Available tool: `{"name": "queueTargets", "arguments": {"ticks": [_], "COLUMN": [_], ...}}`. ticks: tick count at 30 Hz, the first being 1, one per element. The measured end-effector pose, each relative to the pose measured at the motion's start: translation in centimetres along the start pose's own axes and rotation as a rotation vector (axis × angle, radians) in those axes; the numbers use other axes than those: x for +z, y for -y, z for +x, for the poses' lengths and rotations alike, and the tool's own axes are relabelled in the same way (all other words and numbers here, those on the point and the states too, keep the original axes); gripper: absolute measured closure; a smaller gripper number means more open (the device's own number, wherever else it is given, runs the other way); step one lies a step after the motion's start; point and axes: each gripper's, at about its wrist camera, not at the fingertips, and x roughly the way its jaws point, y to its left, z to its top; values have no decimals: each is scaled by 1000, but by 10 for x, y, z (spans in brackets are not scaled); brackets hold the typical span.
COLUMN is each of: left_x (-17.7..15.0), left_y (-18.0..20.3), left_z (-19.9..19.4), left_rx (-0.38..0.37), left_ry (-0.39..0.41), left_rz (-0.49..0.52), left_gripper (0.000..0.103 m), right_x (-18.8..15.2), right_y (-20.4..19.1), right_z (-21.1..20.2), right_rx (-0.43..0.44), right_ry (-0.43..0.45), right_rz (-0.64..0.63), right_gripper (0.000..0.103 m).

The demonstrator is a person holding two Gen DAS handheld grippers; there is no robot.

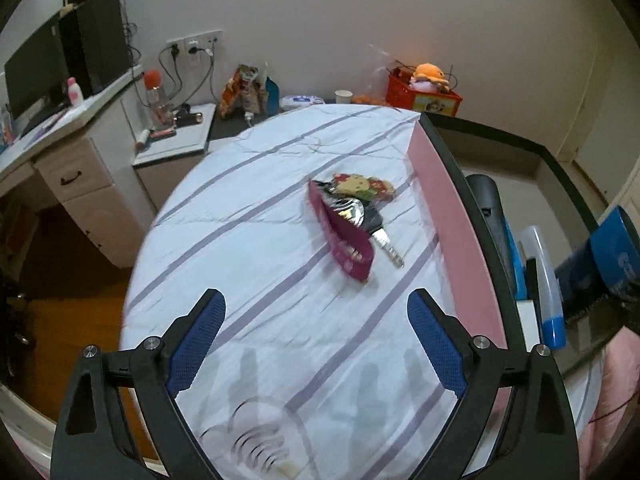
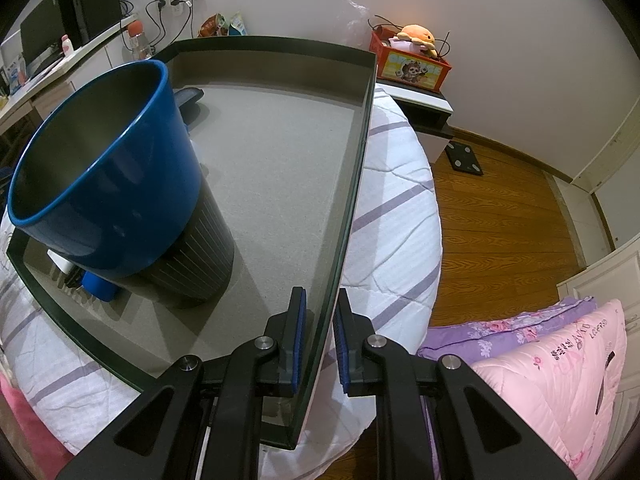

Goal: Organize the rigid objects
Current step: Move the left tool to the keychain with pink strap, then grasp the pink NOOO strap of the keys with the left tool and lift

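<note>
My left gripper (image 1: 316, 300) is open and empty above the striped bed sheet (image 1: 248, 240). Ahead of it lies a maroon pouch (image 1: 344, 236) with a key (image 1: 386, 244) and a cartoon keychain (image 1: 360, 186) beside it. My right gripper (image 2: 320, 316) is shut on the right wall of a dark tray (image 2: 352, 184). A blue cup (image 2: 108, 172) stands in the tray on a dark ribbed base, with a small blue item (image 2: 98, 286) and a dark case (image 2: 188, 98) near it. The tray also shows in the left wrist view (image 1: 460, 184), right of the pouch.
A white desk with drawers (image 1: 80, 168) and a monitor stands at the left. A red basket (image 1: 424, 94) with a plush toy sits behind the bed. Pink and purple quilts (image 2: 552, 360) lie at the right. Wooden floor (image 2: 500, 232) lies beyond the bed edge.
</note>
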Motion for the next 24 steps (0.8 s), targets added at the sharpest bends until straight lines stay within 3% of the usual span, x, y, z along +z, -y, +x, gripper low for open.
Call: {"name": "queueTargets", "arguments": {"ticks": [3,9,10,11,13,15,17,24], "left_x": [10,26,26,25,21,16,12,-23], "left_y": [8,14,13,12,5,1,-2,-11], "left_z": [15,45,50,53,60,53,45,9], "left_rx": [-26,13,30,37,-14,-28,-55,-88], "left_ry": [-3,-26,-38,-50,-89,-71,-63,-59], "left_rz": [-5,-14,-14,-15,-40,-46,-59,-38], "left_gripper": [9,11,19,42,69,86,90,91], "right_x": [0,0,1,0,1,1,1,2], "right_y": [-1,-1,-2,-1,-1,-2,-1,-4], "right_z": [0,0,0,0,0,0,0,2], "right_rx": [-2,-3,-3,-4,-6,-8,-10,-18], "right_ry": [-1,-1,-1,-1,-3,-4,-5,-9], "right_rz": [0,-1,-1,-2,-1,-3,-5,-13], "right_gripper": [88,88,88,88,88,88,88,88]}}
